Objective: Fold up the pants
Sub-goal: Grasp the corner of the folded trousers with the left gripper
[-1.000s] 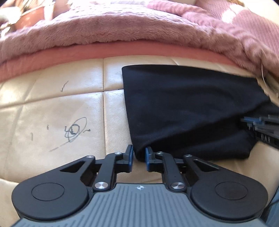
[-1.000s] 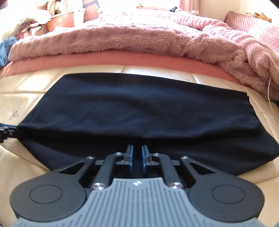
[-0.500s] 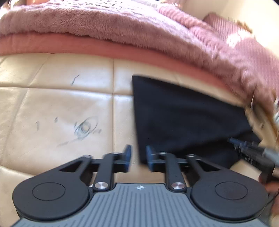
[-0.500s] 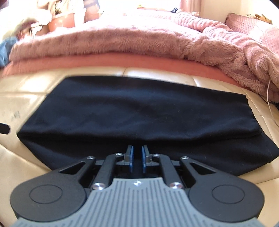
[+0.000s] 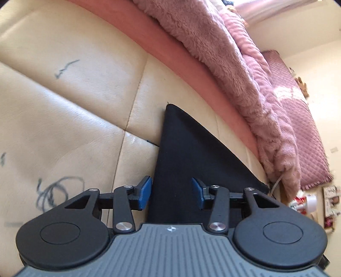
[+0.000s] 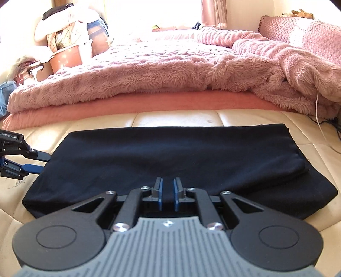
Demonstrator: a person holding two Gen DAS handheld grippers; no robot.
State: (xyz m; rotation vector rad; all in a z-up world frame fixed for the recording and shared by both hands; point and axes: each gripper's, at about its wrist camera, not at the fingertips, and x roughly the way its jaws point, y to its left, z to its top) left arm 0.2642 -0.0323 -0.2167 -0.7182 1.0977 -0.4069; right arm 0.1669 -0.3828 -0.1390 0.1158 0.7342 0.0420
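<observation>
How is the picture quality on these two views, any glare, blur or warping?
Right wrist view: the window is blown out white, while the black pants lose nearly all fold detail. Left wrist view: tilted, slightly soft, the pen scribble smeared. Both bend straight cushion seams toward the edges.

Fluffy pink blanket on bed, cream leather cushion with pen scribbles.
</observation>
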